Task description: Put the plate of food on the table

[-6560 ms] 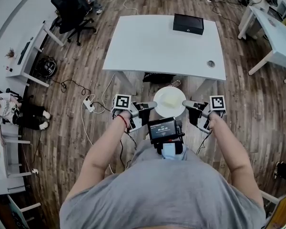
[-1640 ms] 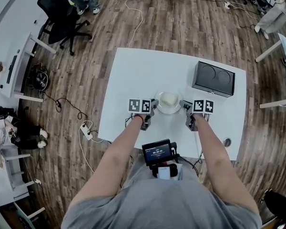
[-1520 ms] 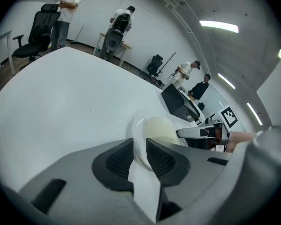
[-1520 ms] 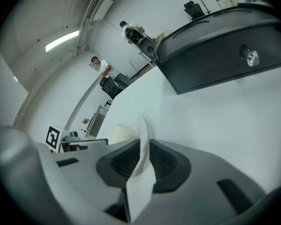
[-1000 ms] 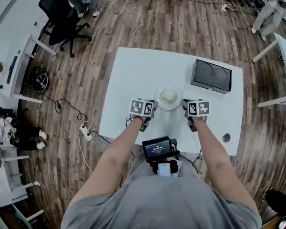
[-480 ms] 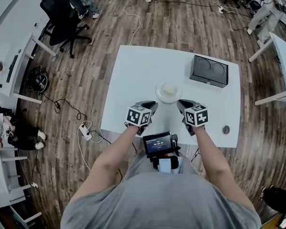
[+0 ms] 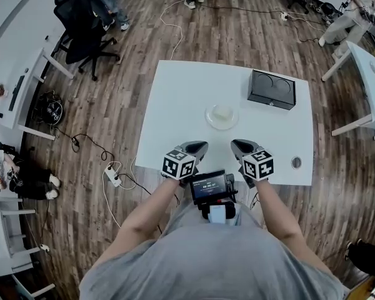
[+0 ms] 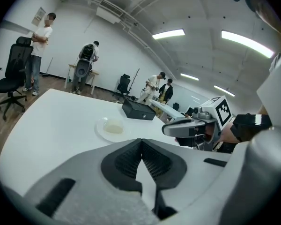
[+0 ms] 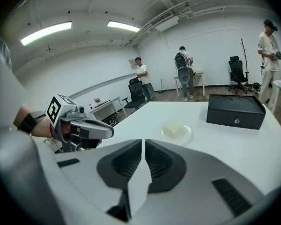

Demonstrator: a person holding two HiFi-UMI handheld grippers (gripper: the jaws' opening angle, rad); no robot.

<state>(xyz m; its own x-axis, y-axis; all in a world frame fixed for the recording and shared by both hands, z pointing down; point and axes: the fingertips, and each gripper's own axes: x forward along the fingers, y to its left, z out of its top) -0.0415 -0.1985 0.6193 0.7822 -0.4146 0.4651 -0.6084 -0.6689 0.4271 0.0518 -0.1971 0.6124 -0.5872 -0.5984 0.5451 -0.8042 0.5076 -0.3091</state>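
Plate of food [image 7: 222, 115] now rests mid-frame on the table [image 7: 175, 99]. Left gripper [image 7: 194, 147] and right gripper [image 7: 240, 147] have withdrawn below it, jaws closed on nothing. Placement appears complete.

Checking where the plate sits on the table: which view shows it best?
The head view: the plate appears whole from above, near the middle of the table. Both gripper views show it flattened, at a low angle.

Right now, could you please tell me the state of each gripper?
Left gripper: shut, holding nothing.
Right gripper: shut, holding nothing.
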